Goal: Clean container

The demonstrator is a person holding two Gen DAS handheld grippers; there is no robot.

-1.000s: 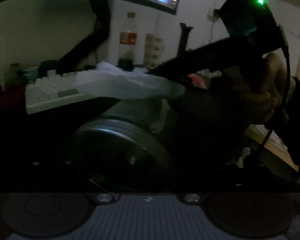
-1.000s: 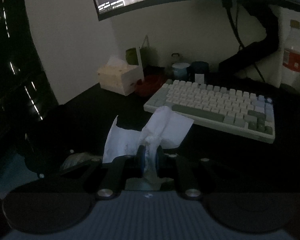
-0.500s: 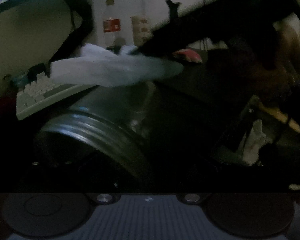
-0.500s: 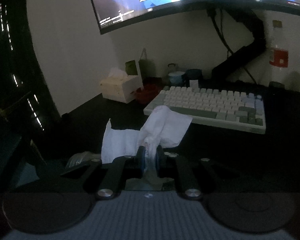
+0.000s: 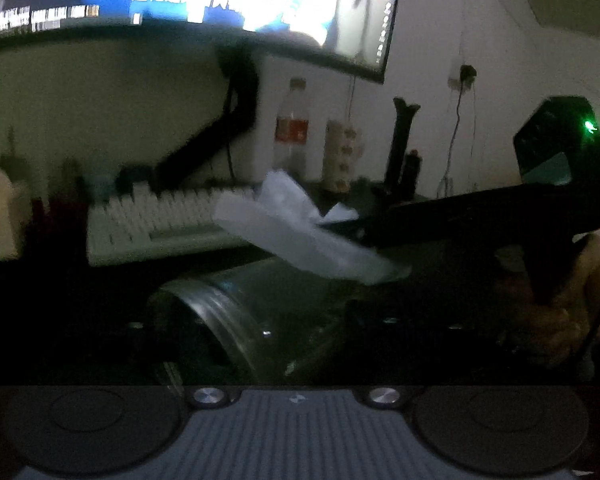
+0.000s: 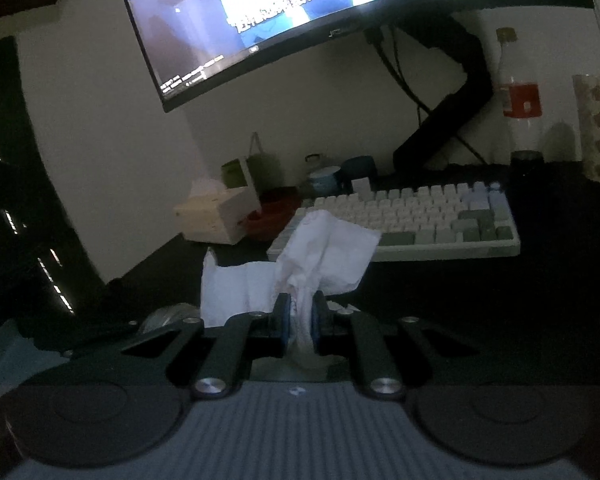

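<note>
A dim desk scene seen from two handheld grippers. The right gripper [image 6: 299, 316] points forward toward a keyboard [image 6: 416, 220], its two black fingers drawn close together with blue pads [image 6: 285, 315] clamped on a crumpled white tissue [image 6: 300, 264]; the tissue fans out ahead of the fingertips, soft, creased and thin, with one flat flap spreading to the left. In the left wrist view the same gripper [image 5: 332, 229] reaches in from the right as a long dark arm, level and side-on, held by a bare hand [image 5: 556, 304] at the right edge, with the tissue [image 5: 300, 236] trailing from its tip just above the container [image 5: 260, 312].

The container lies on its side close in front of the left camera, nearer than the keyboard [image 5: 168, 220]. It is a dark, smooth, rounded jar with a ridged, threaded rim catching faint glints; its mouth faces down and left. The left gripper's own fingers are lost in darkness, so whether it grasps the container cannot be told.

Behind the keyboard stand a clear plastic bottle [image 6: 518, 92] with a red label, a lit curved monitor [image 6: 300, 12] on a black arm, and to the keyboard's left a pale tissue box [image 6: 216, 216]
</note>
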